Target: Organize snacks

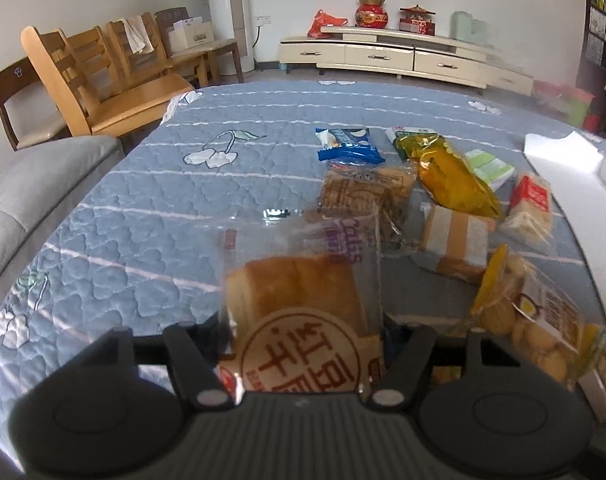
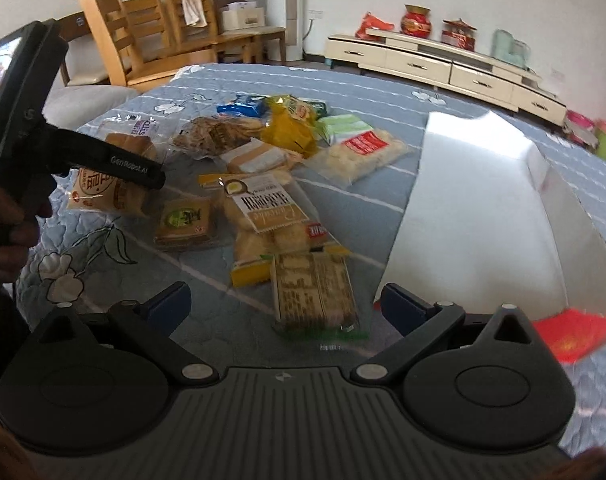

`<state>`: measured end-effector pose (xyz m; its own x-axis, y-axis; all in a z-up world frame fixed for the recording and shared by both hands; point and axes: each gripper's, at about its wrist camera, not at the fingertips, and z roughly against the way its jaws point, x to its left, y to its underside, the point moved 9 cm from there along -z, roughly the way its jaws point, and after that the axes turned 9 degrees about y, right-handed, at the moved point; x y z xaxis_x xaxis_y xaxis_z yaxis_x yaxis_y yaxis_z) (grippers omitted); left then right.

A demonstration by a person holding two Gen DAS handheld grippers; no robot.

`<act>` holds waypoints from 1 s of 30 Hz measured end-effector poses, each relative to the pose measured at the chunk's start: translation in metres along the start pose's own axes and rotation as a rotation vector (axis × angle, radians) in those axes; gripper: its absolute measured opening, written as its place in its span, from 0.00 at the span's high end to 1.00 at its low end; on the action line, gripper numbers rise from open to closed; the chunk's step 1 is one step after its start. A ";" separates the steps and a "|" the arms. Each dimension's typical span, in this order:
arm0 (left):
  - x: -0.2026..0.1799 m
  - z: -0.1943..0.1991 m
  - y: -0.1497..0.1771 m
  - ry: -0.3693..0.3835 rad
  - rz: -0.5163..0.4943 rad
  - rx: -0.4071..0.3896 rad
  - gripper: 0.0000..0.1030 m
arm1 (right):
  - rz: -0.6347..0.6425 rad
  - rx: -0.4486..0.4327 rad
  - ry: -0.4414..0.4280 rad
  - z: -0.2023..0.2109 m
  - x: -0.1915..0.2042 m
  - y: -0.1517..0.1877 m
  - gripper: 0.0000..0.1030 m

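L hand-held gripper (image 1: 303, 344) clamped on bread pack (image 1: 299, 300); R hand-held gripper (image 2: 285, 308) wide over cracker pack (image 2: 315, 292).

My left gripper (image 1: 303, 344) is tipped downward, its black fingers (image 1: 191, 364) drawn in on both sides of a wrapped bread bag (image 1: 299, 320), and they look clamped on it, though the wrapper hides the pads. In my right camera that gripper (image 2: 115, 168) shows from the side, my left hand (image 2: 11, 220) wrapped round its handle. My right gripper (image 2: 283, 304) points down too, blue fingertips (image 2: 171, 300) spread wide, gripping nothing.
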<state>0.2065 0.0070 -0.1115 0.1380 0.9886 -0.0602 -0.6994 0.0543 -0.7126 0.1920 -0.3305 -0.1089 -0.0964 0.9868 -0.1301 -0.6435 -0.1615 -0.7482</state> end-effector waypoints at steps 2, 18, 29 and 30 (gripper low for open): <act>0.001 0.005 0.001 0.004 0.003 -0.006 0.34 | 0.008 0.008 -0.026 -0.002 0.002 -0.001 0.00; 0.003 0.038 0.006 0.042 0.023 -0.051 0.35 | 0.082 0.141 -0.144 -0.024 -0.017 0.004 0.46; -0.010 0.063 0.003 0.056 0.007 -0.087 0.35 | -0.002 0.021 -0.066 0.023 -0.023 -0.010 0.49; -0.012 0.066 0.003 0.056 0.007 -0.091 0.35 | -0.017 0.010 -0.059 0.029 -0.023 -0.011 0.49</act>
<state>0.1563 0.0048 -0.0667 0.1740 0.9794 -0.1026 -0.6340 0.0317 -0.7727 0.1792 -0.3514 -0.0785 -0.1300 0.9884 -0.0783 -0.6530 -0.1448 -0.7434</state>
